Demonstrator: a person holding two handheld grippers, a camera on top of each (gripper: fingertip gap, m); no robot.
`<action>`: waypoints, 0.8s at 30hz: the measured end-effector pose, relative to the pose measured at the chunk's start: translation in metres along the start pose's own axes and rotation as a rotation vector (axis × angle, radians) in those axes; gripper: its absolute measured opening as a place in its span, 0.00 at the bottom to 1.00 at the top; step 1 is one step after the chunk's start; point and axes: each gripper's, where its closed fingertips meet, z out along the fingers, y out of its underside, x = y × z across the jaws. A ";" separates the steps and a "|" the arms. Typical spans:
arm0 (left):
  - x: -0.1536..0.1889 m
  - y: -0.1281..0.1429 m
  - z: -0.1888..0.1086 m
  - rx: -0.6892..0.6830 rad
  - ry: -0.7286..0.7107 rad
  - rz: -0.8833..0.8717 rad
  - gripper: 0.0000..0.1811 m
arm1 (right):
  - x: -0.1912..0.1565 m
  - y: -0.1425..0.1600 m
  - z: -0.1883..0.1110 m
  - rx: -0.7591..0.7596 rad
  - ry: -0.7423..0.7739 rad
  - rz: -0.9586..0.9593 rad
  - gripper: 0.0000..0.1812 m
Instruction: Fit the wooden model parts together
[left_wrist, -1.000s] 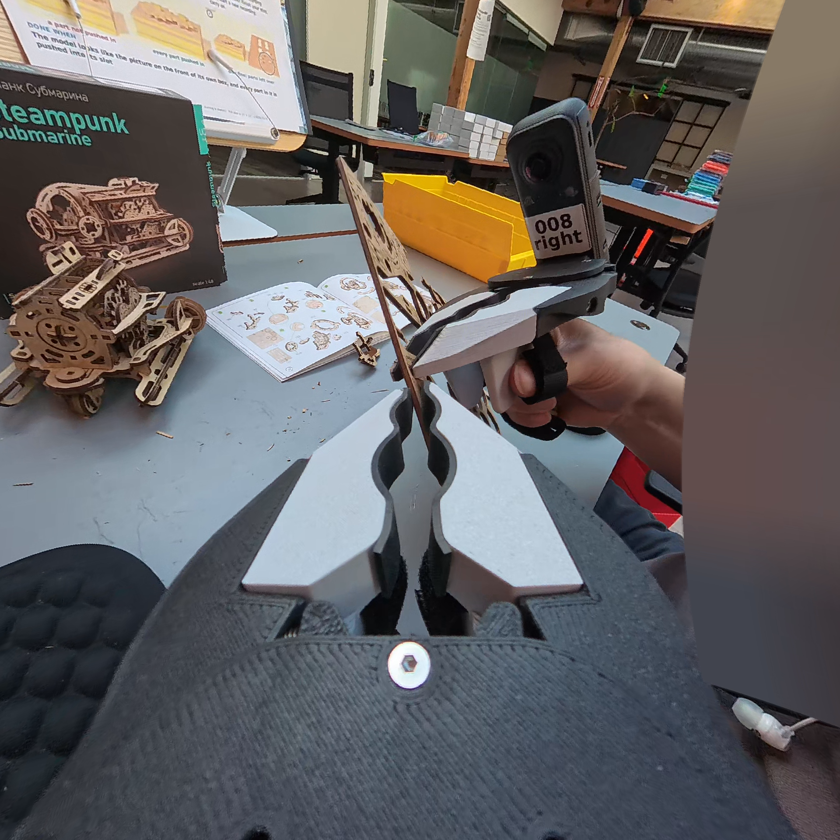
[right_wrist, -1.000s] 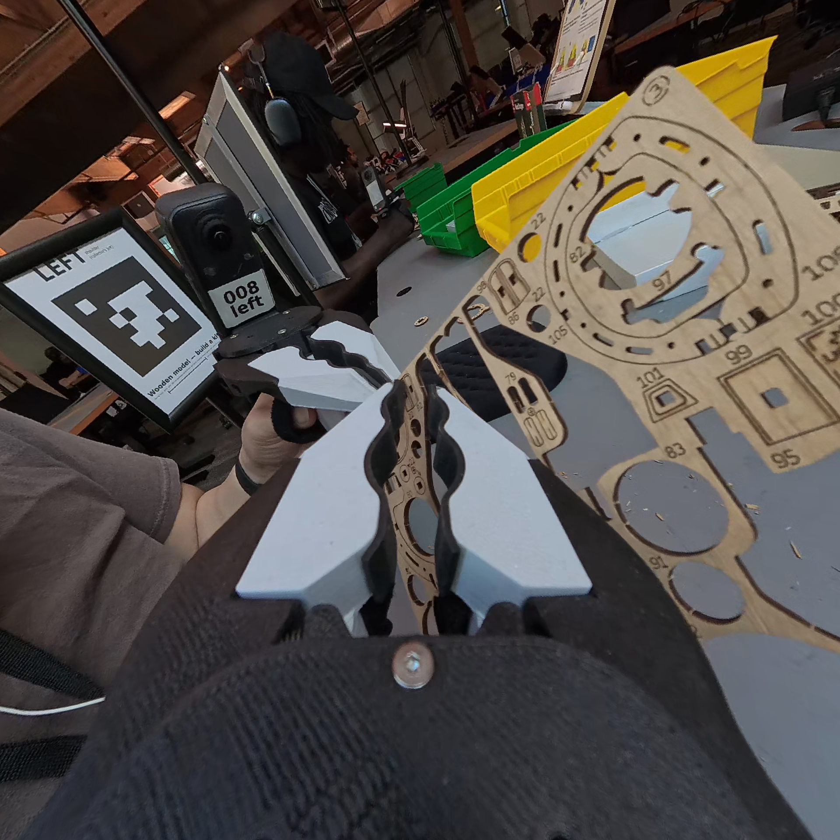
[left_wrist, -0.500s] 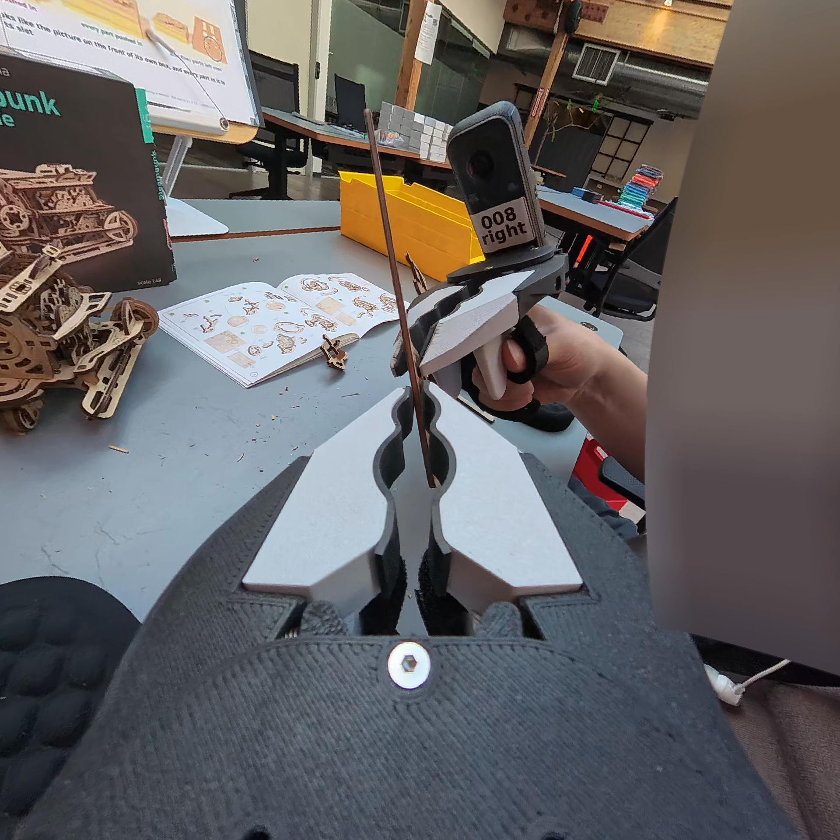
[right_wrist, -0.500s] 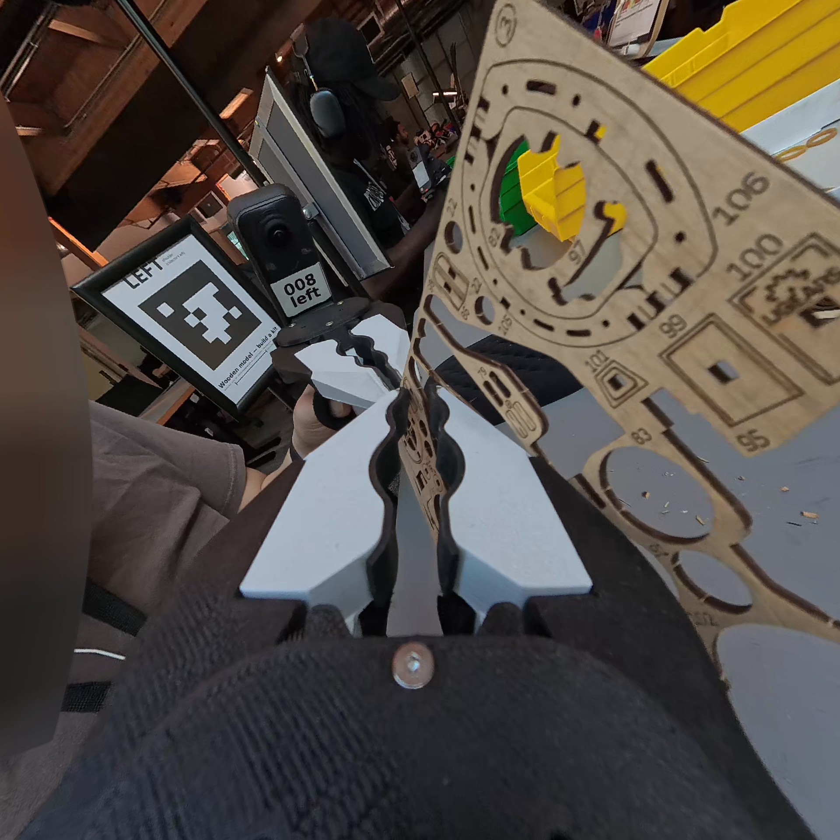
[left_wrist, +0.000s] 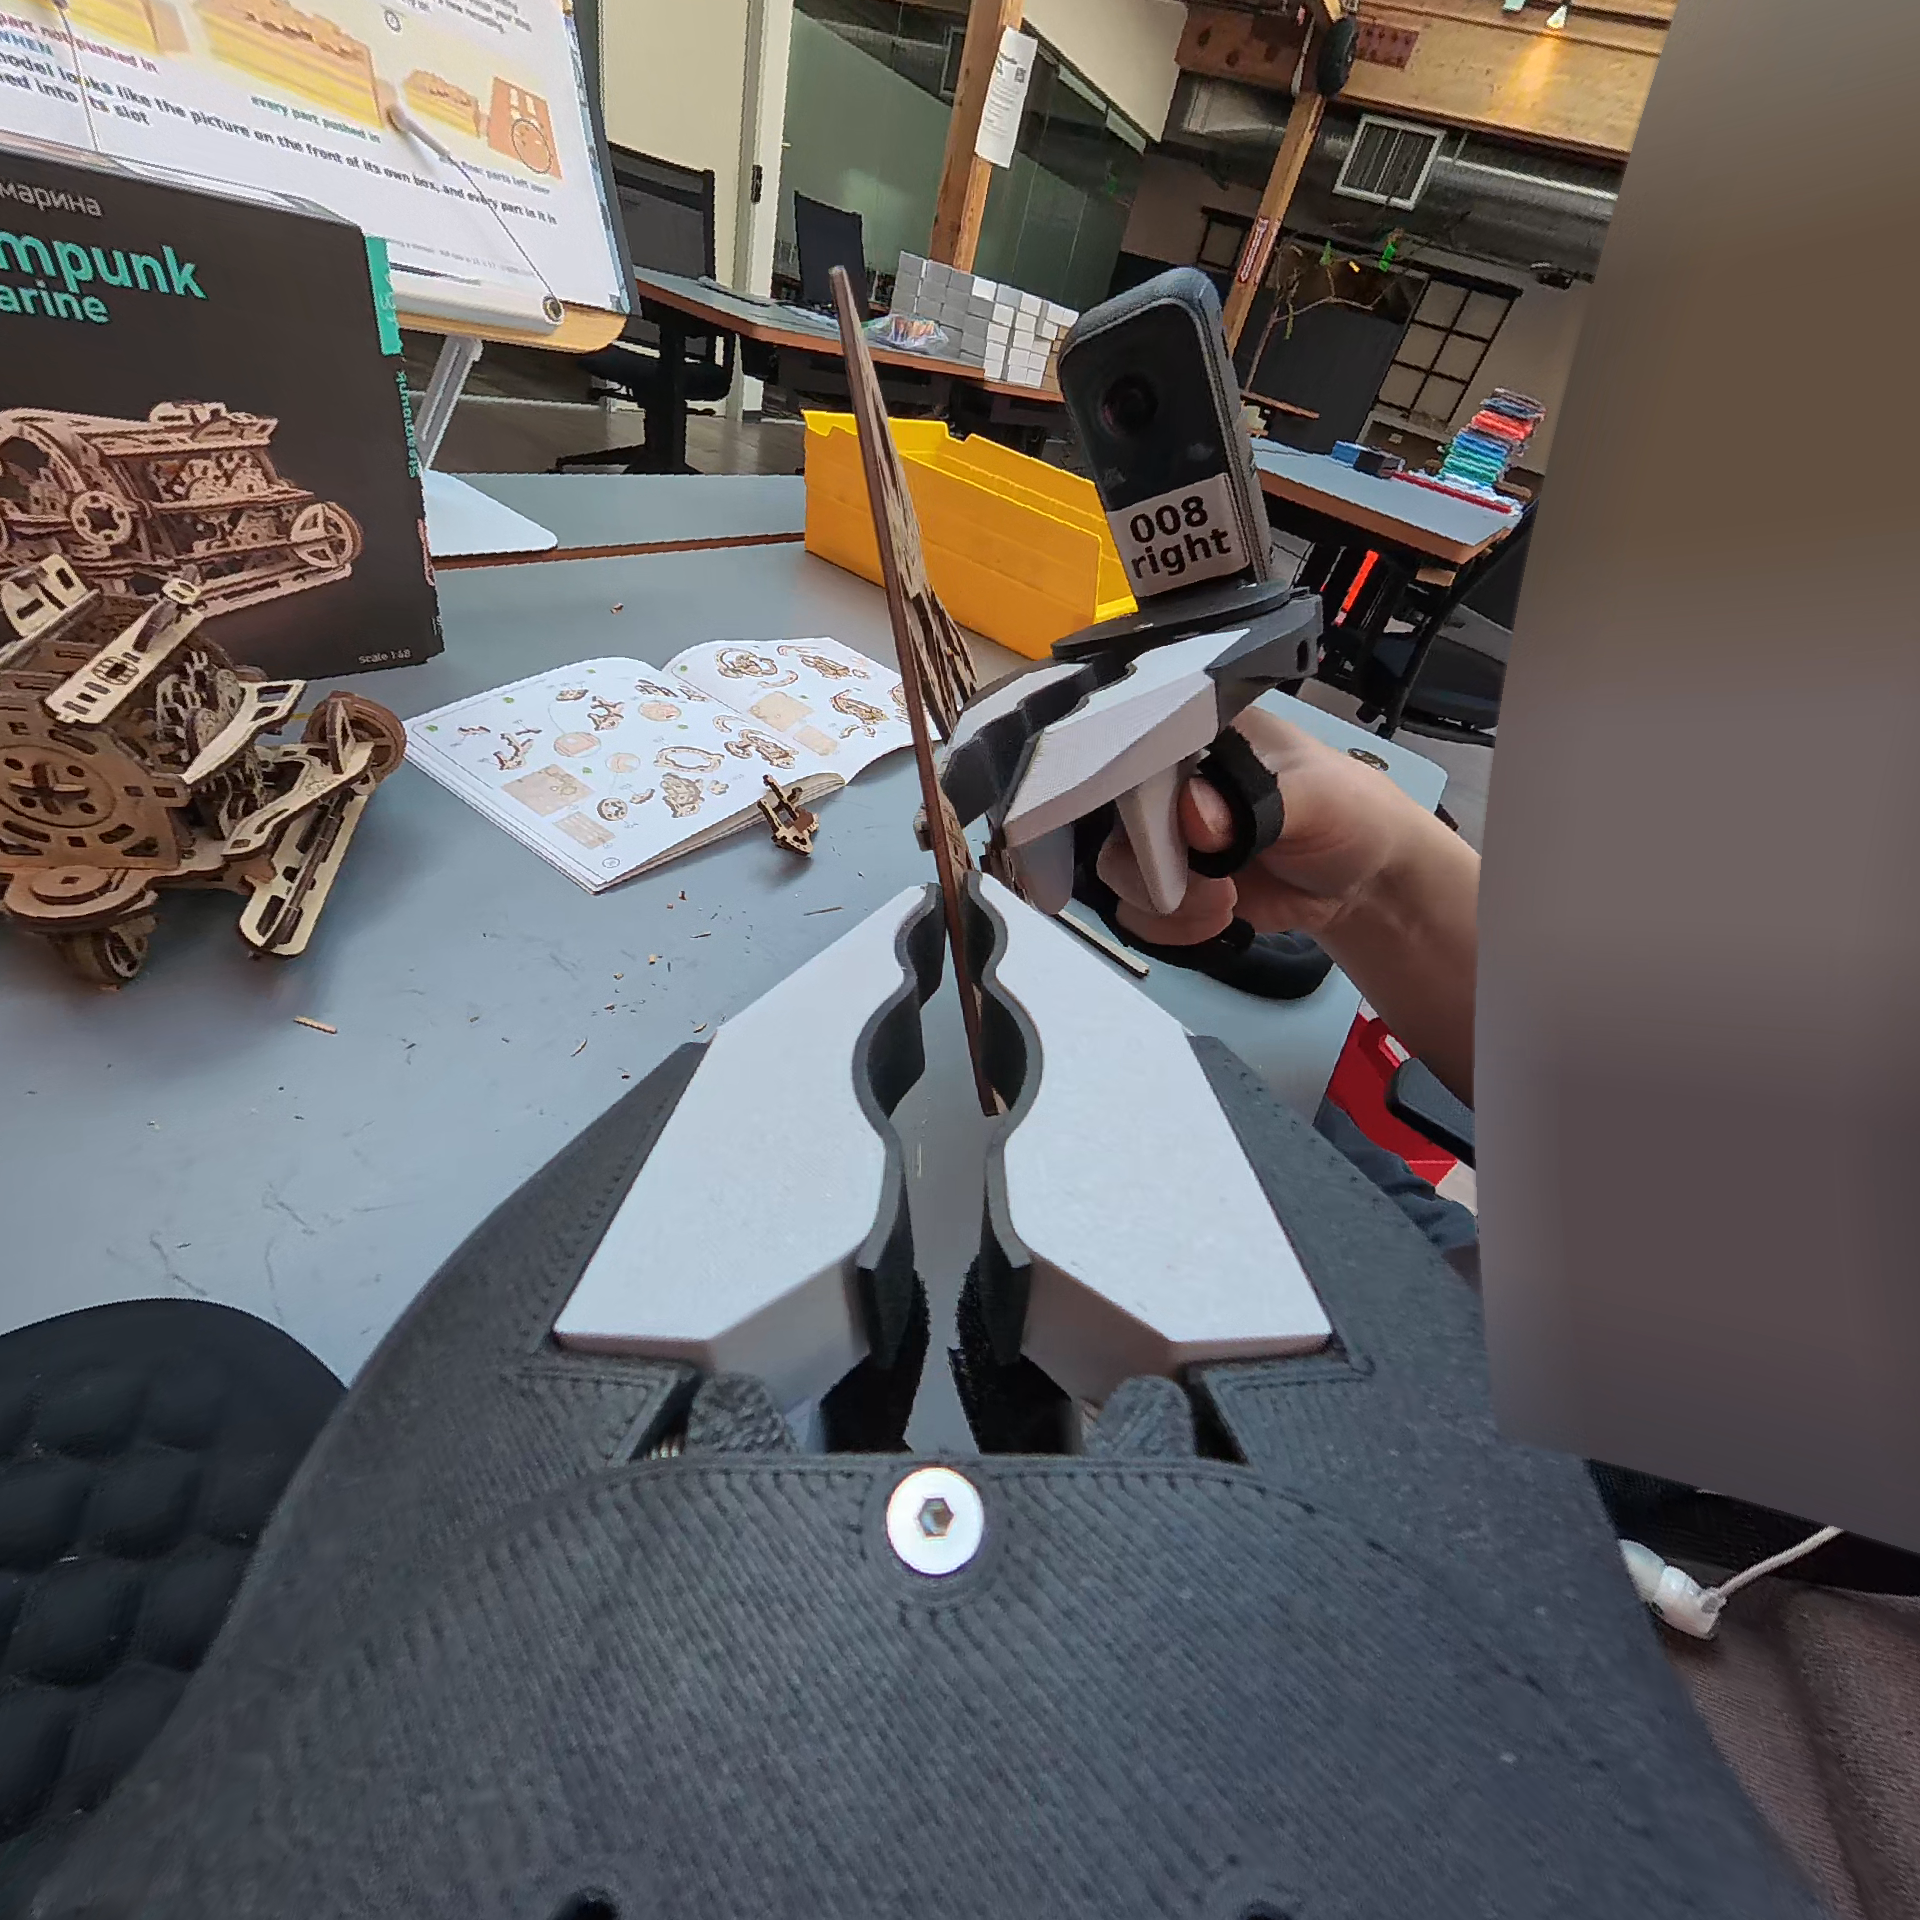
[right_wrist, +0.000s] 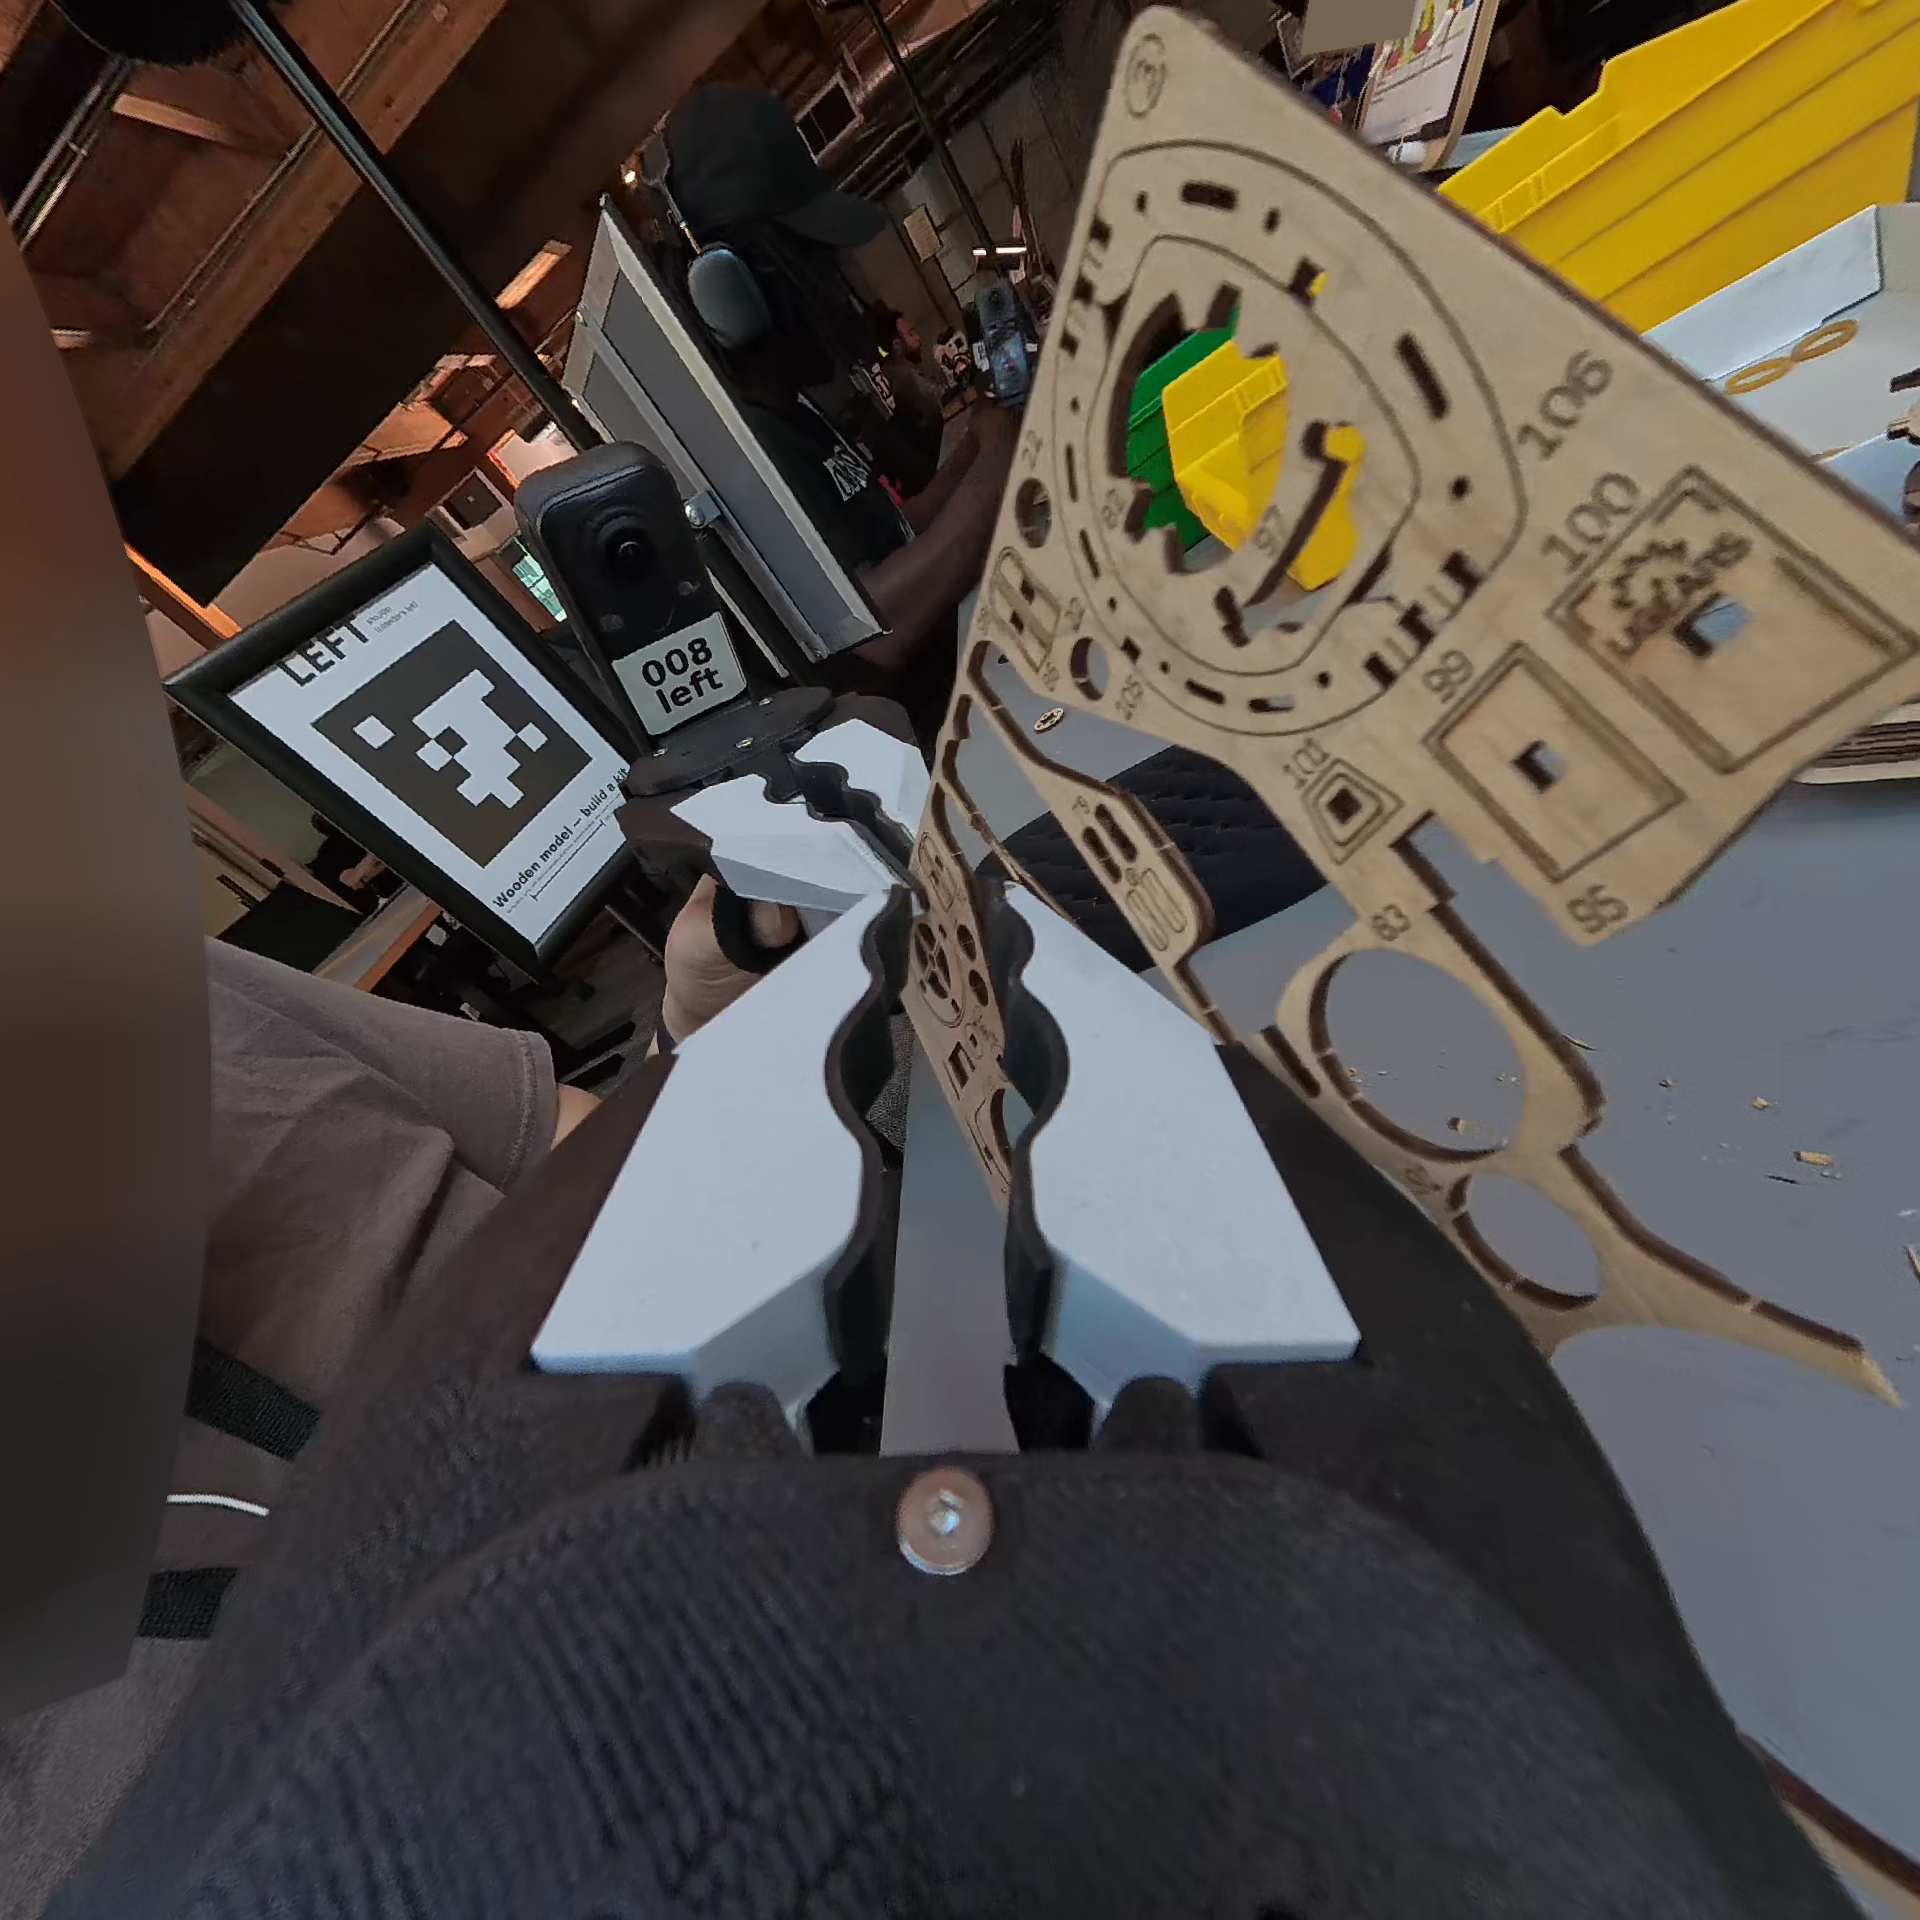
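Observation:
A thin laser-cut wooden parts sheet (right_wrist: 1475, 416) with numbered pieces and empty cut-outs is held in the air over the grey table (left_wrist: 416, 1039). In the left wrist view the sheet (left_wrist: 914, 613) shows edge-on, standing almost upright. My left gripper (left_wrist: 954, 896) is shut on the sheet's lower edge. My right gripper (right_wrist: 948, 899) is shut on the same sheet close beside it. The right gripper also shows in the left wrist view (left_wrist: 951, 795), and the left gripper in the right wrist view (right_wrist: 894, 868). The two sets of fingertips nearly touch.
An assembled wooden model (left_wrist: 135, 748) stands at the left before a black box (left_wrist: 208, 416). An open instruction booklet (left_wrist: 665, 748) and a small wooden piece (left_wrist: 790, 816) lie mid-table. A yellow bin (left_wrist: 956, 520) stands behind. A black padded mat (left_wrist: 125, 1507) lies near left. A framed sign (right_wrist: 436, 748) stands nearby. Both grippers' tips are close together, under 4 cm apart.
The sheet has been tipped up from a slanted to a nearly upright pose. Both grippers have kept their hold on it and stayed close together.

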 end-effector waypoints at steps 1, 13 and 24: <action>0.000 0.000 0.000 0.001 0.001 -0.003 0.00 | -0.001 0.000 0.001 -0.001 0.001 -0.003 0.08; -0.001 0.003 0.002 0.000 0.004 -0.018 0.00 | 0.006 0.002 0.003 -0.010 0.042 -0.020 0.03; -0.006 0.009 0.006 -0.022 -0.008 -0.035 0.01 | 0.014 0.006 0.003 -0.032 0.104 -0.059 0.03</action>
